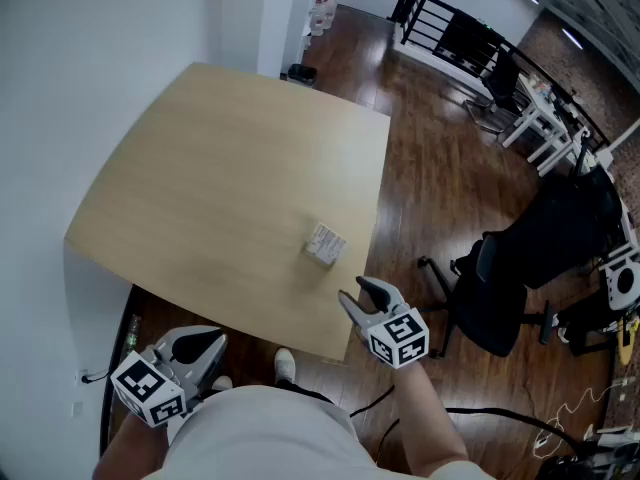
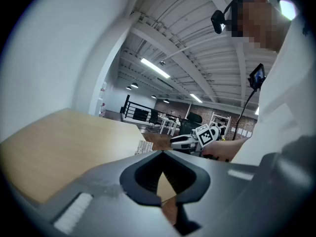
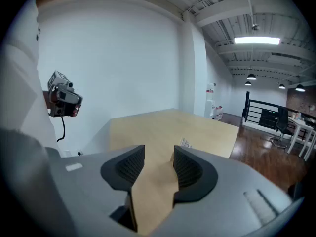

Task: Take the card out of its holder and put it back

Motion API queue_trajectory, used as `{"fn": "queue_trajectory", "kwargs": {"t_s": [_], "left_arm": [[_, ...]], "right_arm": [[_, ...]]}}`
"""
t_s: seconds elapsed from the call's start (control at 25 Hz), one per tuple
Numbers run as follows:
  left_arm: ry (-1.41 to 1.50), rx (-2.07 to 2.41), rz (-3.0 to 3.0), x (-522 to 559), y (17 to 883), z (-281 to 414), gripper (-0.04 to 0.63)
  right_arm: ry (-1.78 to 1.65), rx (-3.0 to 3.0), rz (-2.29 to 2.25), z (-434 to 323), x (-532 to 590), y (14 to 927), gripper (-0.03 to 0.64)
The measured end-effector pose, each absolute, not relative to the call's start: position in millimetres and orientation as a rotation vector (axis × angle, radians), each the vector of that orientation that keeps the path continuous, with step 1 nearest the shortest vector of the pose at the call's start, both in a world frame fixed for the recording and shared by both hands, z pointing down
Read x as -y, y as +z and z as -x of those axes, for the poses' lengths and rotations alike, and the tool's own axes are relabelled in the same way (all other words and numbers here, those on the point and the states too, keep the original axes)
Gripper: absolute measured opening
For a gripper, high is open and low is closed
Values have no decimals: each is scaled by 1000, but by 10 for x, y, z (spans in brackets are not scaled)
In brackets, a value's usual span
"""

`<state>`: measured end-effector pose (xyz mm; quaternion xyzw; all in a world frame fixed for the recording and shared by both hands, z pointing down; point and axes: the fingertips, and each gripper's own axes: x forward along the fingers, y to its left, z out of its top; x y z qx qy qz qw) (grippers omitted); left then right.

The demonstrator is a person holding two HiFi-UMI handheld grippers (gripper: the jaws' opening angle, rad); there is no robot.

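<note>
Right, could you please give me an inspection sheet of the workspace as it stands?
Surface: tan table, plain top.
Job's things: card holder lies near the table's near right edge; the card itself is too small to tell.
Clutter: nothing seen.
Tools: left tool shut, empty, off the table's near edge; right tool open, empty, at the near right corner.
Cables: black cables on the floor at right.
Surroundings: office chair, wooden floor, white wall.

Pale card holder (image 1: 325,244) on table (image 1: 200,188)
</note>
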<state>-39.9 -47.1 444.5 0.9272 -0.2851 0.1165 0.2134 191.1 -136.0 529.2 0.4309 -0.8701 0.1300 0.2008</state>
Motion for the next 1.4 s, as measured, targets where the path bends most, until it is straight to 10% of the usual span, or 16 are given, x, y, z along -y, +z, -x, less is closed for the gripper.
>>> {"fn": "queue_trajectory", "kwargs": {"t_s": [1.4], "left_arm": [[399, 1127, -2407, 912, 4446, 438, 3]], "right_arm": [[443, 2489, -952, -2060, 2755, 6001, 21]]}}
